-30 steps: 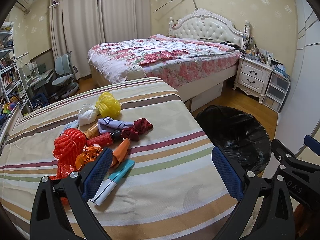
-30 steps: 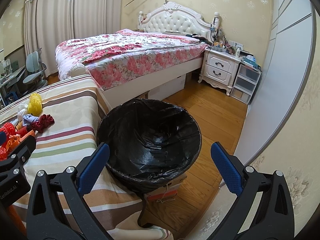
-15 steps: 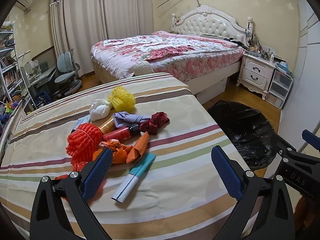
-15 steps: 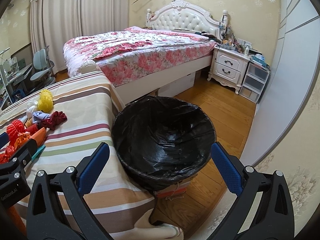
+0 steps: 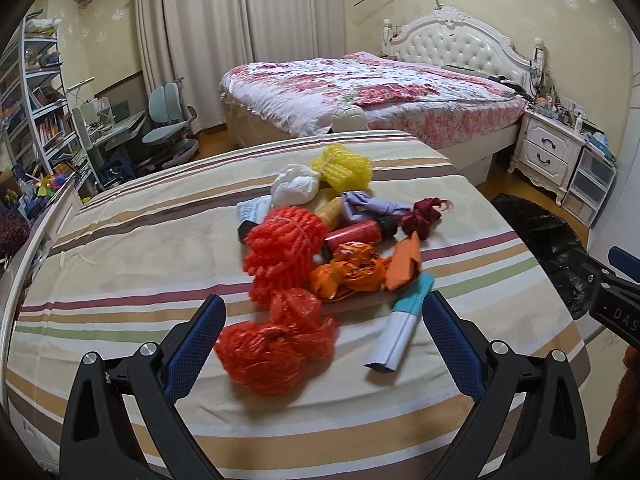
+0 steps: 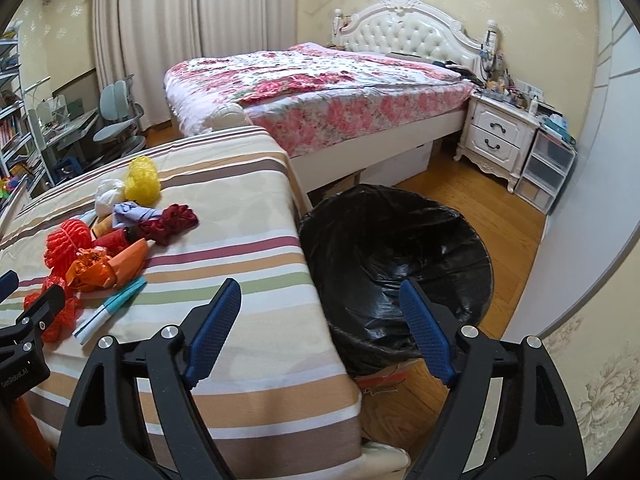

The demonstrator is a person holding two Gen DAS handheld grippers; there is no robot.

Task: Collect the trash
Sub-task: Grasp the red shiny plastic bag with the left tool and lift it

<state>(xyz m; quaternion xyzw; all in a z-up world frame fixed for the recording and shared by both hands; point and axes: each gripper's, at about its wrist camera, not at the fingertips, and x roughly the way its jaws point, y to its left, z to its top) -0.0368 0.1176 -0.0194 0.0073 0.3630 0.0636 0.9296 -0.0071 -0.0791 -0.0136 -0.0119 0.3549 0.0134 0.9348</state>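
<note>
the left hand-held gripper point(image 5: 322, 338), jaws wide and empty, has swung in over the trash pile; a red mesh bag point(image 5: 276, 346) now lies just ahead between its fingers. the right hand-held gripper point(image 6: 320, 332) is closing on nothing. beyond it, the black-lined bin point(image 6: 400, 260) looks empty, though its bottom is dark.

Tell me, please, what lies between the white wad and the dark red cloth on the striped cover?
In the left wrist view, a crumpled lilac cloth lies between the white wad and the dark red cloth.
</note>
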